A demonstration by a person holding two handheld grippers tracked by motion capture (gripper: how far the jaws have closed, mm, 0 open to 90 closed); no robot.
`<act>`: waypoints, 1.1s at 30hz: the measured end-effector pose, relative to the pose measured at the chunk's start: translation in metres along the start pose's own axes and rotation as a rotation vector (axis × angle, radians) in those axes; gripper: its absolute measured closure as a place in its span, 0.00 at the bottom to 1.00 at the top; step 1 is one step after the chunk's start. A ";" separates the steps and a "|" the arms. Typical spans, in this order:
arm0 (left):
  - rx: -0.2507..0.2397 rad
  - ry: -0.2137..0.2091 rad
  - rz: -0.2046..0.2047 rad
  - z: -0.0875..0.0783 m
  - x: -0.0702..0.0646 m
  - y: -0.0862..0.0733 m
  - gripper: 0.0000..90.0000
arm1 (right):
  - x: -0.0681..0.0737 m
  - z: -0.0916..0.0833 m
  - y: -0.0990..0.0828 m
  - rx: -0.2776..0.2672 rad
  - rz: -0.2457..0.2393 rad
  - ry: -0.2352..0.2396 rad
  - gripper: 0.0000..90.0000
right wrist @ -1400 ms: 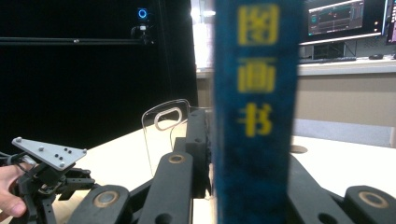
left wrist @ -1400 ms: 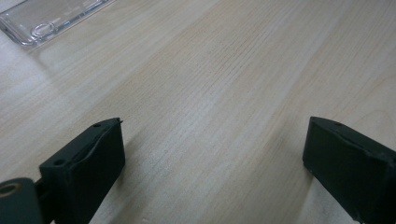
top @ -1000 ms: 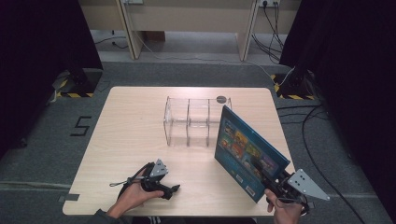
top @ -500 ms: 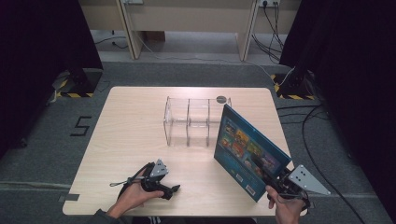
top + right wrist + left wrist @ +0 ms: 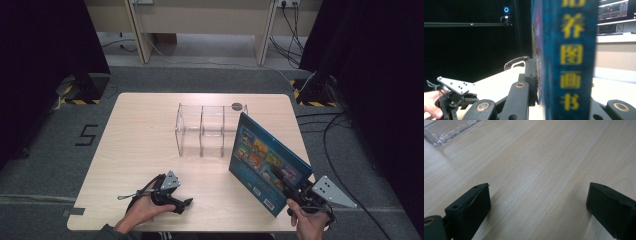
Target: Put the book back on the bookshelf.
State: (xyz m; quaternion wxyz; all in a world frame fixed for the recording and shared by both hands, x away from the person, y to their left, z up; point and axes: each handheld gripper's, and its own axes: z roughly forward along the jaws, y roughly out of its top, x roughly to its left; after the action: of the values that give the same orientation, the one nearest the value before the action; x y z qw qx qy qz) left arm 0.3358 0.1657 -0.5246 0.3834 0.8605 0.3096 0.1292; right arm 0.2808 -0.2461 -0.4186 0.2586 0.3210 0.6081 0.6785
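A blue picture book (image 5: 265, 160) stands tilted on its lower edge at the right of the light wooden table (image 5: 140, 130). My right gripper (image 5: 281, 175) is shut on it near its lower right corner, held by a hand at the table's front edge. In the right gripper view the book's spine (image 5: 569, 62), with yellow characters, sits between the jaws, and one finger (image 5: 530, 75) presses its cover. My left gripper (image 5: 185, 204) rests low at the front left in the other hand. It is open (image 5: 537, 202) over bare wood.
A clear three-bay acrylic rack (image 5: 202, 131) stands mid-table just left of the book, its corner (image 5: 446, 132) visible ahead of the left jaws. A small dark disc (image 5: 236, 106) lies behind it. Dark curtains and cables surround the table.
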 end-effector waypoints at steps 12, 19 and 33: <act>0.000 -0.001 0.000 0.000 0.000 0.000 0.05 | -0.006 -0.005 0.004 -0.019 0.091 -0.005 0.92; 0.000 -0.001 0.000 0.000 0.000 0.000 0.05 | -0.005 -0.001 0.008 -0.045 0.133 0.028 0.92; 0.000 -0.001 0.000 0.000 0.000 0.000 0.05 | -0.004 0.016 0.026 -0.074 0.108 0.014 0.92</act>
State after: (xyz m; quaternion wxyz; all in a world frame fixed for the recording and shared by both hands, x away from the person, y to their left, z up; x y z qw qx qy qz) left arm 0.3355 0.1655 -0.5246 0.3836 0.8605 0.3093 0.1289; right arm 0.2968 -0.2418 -0.3923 0.2291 0.3388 0.5661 0.7157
